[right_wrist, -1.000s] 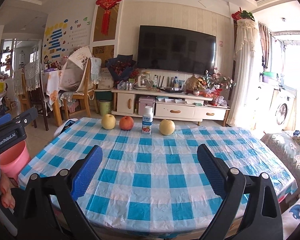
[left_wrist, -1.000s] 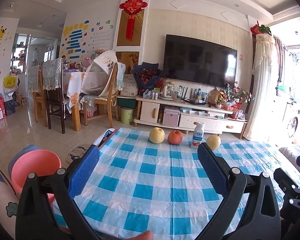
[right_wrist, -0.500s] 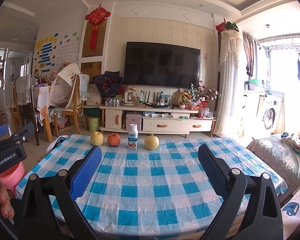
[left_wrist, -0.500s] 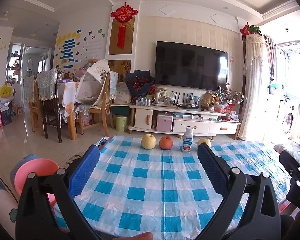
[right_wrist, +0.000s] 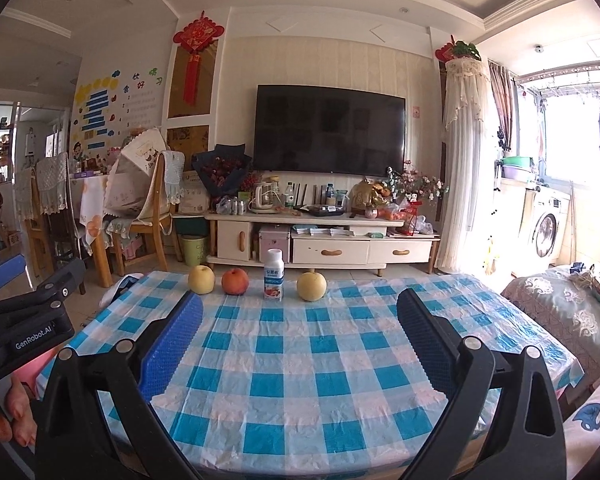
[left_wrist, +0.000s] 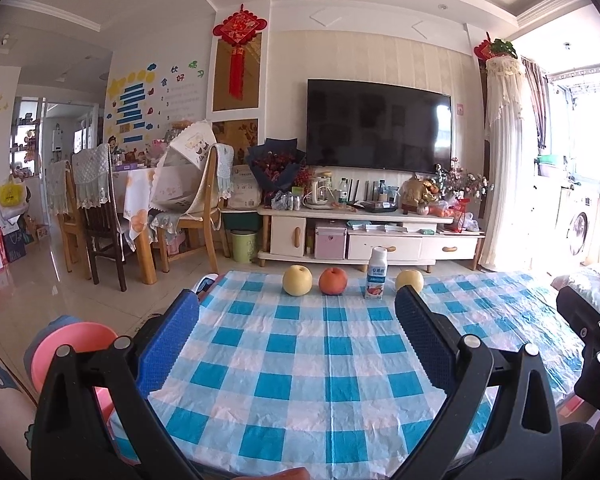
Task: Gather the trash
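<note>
Fruit and one small bottle [left_wrist: 376, 274] line the far edge of my blue-checked table [left_wrist: 300, 360], just above the middle of the left wrist frame: a yellow pear [left_wrist: 297, 279], a red apple [left_wrist: 333, 281], the white bottle with its printed label standing upright, then a second pear [left_wrist: 409, 280] partly behind my right-hand pad. All four stand apart from one another. My left gripper [left_wrist: 296, 320] is spread wide with nothing between its blue pads [left_wrist: 168, 344], low in the frame over the near half of the cloth. My right gripper [right_wrist: 300, 320] is likewise spread and empty; in its view the bottle [right_wrist: 274, 274] sits just above centre. A pink basin [left_wrist: 74, 352] shows at lower left, off the table's edge.
</note>
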